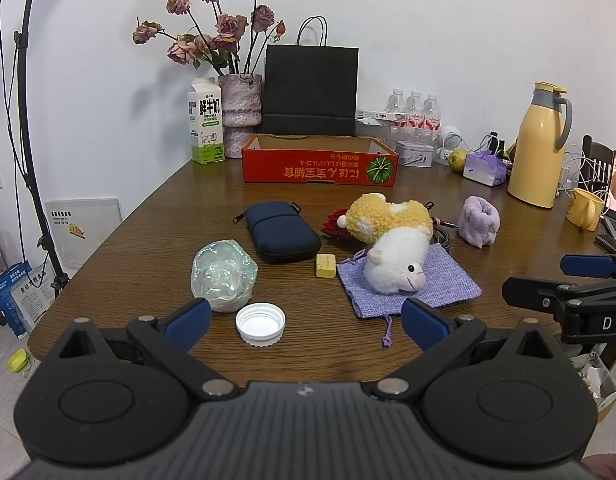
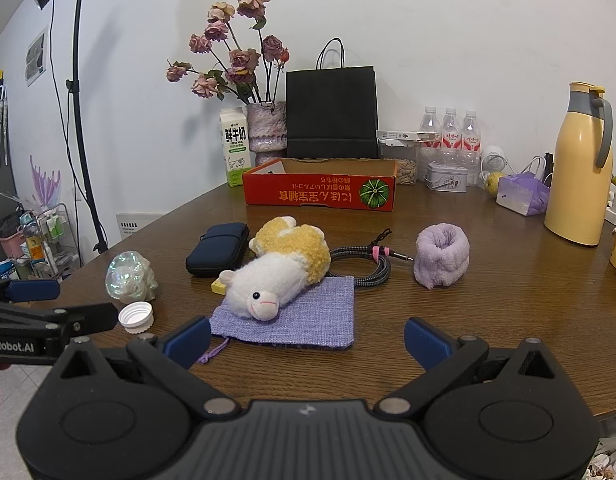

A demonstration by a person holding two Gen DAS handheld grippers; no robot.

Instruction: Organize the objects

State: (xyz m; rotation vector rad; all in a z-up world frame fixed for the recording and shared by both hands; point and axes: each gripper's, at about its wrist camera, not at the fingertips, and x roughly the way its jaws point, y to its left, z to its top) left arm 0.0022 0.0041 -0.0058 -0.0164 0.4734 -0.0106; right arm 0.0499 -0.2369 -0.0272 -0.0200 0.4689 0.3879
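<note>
Facing you at the back of the wooden table (image 1: pixel 155 216) is the red cardboard tray (image 1: pixel 320 168), whose open inside shows only bare brown card from either camera; its front wall carries upside-down Japanese print and a green pumpkin picture. Beside it the milk carton (image 1: pixel 205 122) reads "FRESH MILK" under large Chinese characters, a mottled vase (image 1: pixel 240 100) holds wilted pink roses, and a black paper bag (image 1: pixel 310 90) stands shut-faced, so you cannot tell its contents. Three water bottles (image 2: pixel 450 130) with red labels stand at the back, right of the bag, near a yellow thermos (image 2: pixel 580 168) and a small lidded tin (image 2: pixel 446 178). Your left gripper (image 1: pixel 305 322) has its blue pads spread wide and holds nothing; the white bottle cap (image 1: pixel 260 324) lies on the wood just ahead, between them and nearer the left pad, and the iridescent crumpled wrap (image 1: pixel 223 274) sits just behind that pad. Your right gripper (image 2: pixel 306 340) is likewise spread and empty, and its body shows "DA" in the left view, while the left one's side reads "nRobot.AI" in the right view. Straight ahead of the right pads lies the purple drawstring pouch (image 2: pixel 308 320), flat, with the white-and-yellow plush sheep (image 2: pixel 281 272) lying on its side across the pouch's far corner. Farther off are the navy zip case (image 2: pixel 217 248), a yellow eraser-like block (image 1: pixel 326 266), a coiled braided cable (image 2: pixel 364 262) and a rolled lilac cloth band (image 2: pixel 442 256), all apart from both grippers.
</note>
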